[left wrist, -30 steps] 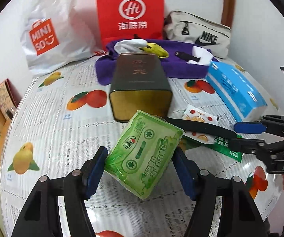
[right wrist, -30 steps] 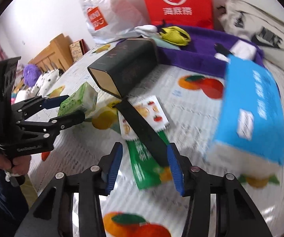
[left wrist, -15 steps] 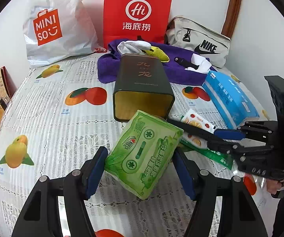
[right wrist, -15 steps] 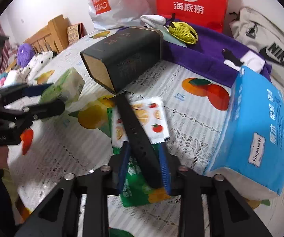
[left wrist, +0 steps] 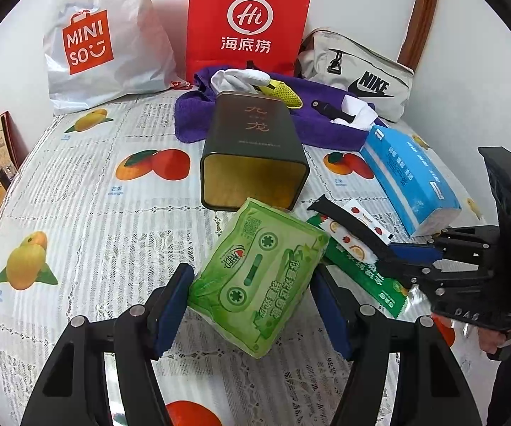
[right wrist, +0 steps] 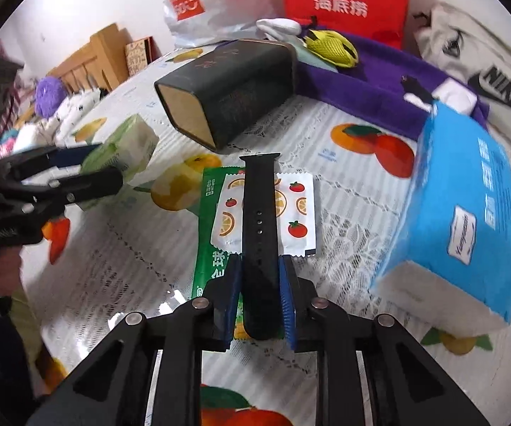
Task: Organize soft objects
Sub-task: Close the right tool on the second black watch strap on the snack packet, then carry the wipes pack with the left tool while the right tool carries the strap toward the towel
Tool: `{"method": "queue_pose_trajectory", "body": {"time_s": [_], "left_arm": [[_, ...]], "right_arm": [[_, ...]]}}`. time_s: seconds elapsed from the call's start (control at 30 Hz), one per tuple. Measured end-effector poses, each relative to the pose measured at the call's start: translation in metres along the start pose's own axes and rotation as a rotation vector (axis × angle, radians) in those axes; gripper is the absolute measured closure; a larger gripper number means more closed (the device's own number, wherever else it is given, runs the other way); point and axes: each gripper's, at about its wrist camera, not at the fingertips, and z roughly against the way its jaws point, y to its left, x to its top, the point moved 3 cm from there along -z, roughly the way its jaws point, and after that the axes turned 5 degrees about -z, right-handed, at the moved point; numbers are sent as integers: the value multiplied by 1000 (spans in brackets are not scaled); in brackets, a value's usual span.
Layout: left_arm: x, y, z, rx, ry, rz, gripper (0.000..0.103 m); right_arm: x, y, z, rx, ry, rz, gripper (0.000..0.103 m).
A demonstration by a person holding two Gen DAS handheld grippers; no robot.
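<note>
Left gripper (left wrist: 251, 305) fingers clamped on green tissue pack (left wrist: 259, 277) above table (left wrist: 88, 213) centre, right gripper (right wrist: 259, 307) fingers closed tight on black watch strap (right wrist: 259, 227), strap over snack packets (right wrist: 298, 209), dark tin (left wrist: 255, 156) behind.

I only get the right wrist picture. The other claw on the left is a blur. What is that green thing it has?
Observer: A soft green tissue pack with a cassette-tape print, clamped between the left claw's blue pads.
Operator: Is it lying flat?
Observer: No, it is held tilted, one corner pointing down.
Operator: Anything inside that dark tin?
Observer: The left view looks straight into the tin: a gold lining, and nothing visible in it.
</note>
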Motion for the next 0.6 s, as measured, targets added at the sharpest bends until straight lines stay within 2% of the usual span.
{"method": "queue_pose_trajectory", "body": {"time_s": [0.1, 0.23, 0.6], "left_arm": [[0, -1, 1, 4, 1, 0, 37], [1, -3, 3, 5, 4, 1, 37], [9, -9, 18, 4, -22, 14, 37]], "right_arm": [[1, 0, 2, -1, -11, -2, 83], [1, -5, 19, 46, -48, -56, 83], [0, -19, 58, 33, -116, -111, 83]]}}
